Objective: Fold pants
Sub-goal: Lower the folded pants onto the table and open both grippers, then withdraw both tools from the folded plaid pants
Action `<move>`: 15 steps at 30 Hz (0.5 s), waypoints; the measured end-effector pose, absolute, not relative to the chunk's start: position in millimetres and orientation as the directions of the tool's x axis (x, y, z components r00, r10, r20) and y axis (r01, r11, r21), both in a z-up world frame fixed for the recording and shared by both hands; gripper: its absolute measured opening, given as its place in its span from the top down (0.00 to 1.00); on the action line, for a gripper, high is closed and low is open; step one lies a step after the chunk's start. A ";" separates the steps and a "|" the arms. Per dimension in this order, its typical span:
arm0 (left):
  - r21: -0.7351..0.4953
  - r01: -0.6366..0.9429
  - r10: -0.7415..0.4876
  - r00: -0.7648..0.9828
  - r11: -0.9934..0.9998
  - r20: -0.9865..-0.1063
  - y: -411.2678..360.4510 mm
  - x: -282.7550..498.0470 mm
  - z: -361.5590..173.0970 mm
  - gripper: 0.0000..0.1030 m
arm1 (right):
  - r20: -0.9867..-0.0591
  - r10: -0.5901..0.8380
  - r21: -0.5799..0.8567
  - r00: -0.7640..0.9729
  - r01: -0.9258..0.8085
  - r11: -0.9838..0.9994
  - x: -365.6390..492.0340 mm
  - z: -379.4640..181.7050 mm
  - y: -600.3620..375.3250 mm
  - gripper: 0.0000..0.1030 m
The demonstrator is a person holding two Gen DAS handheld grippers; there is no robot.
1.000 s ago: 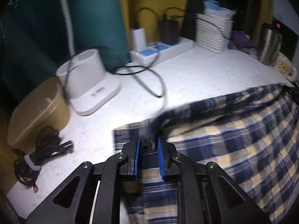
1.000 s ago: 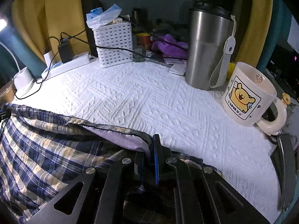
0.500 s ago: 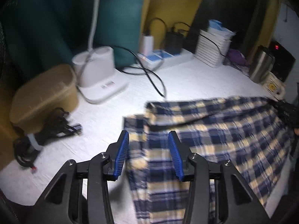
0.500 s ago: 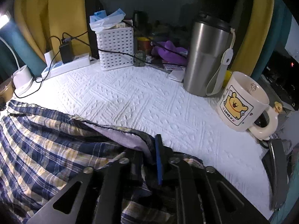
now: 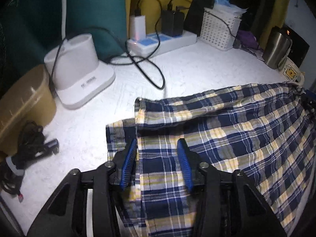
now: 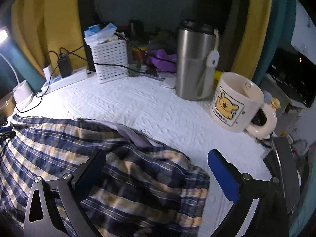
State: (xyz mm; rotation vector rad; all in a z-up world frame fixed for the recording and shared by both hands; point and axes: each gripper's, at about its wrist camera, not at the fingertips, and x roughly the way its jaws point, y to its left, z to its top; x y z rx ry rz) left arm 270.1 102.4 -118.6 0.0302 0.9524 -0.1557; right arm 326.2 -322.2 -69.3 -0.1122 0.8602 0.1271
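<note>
Blue, yellow and white plaid pants [image 5: 237, 130] lie folded lengthwise on the white textured table cover [image 5: 197, 73], one leg laid over the other. My left gripper [image 5: 157, 144] hovers over the leg-end hems; its jaws are closing, and the blue pads stand apart without pressing the cloth. In the right wrist view the waist end of the pants [image 6: 138, 177] lies rumpled under my right gripper [image 6: 156, 156]. The right jaws are opening and stand very wide, holding nothing.
A white lamp base [image 5: 79, 75], a power strip [image 5: 162, 41] with chargers and a loose black cable [image 5: 150, 73] sit behind the hems. A tan box [image 5: 23, 106] and cable bundle [image 5: 25, 146] are at left. A white basket [image 6: 110, 61], steel tumbler [image 6: 193, 65] and bear mug [image 6: 235, 102] stand near the waist.
Both grippers were shut on the pants and have let go. The left one opened, drew back, then came closer with narrower jaws. The right one opened wide and rose slightly.
</note>
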 end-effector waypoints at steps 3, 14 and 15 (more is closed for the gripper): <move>-0.041 0.136 -0.112 0.569 0.990 -0.815 103.8 265.4 -114.9 0.97 | -0.762 0.080 -0.041 0.642 -0.170 0.985 323.5 -71.9 -320.4 0.00; 0.026 0.026 0.006 0.580 0.999 -0.815 132.9 247.3 -110.5 0.97 | -0.747 0.120 -0.047 0.654 -0.231 0.972 314.8 -72.7 -297.1 0.00; 0.000 0.009 -0.005 0.574 1.000 -0.819 138.6 251.6 -115.3 0.97 | -0.746 0.117 -0.053 0.656 -0.233 0.971 314.1 -72.5 -295.6 0.00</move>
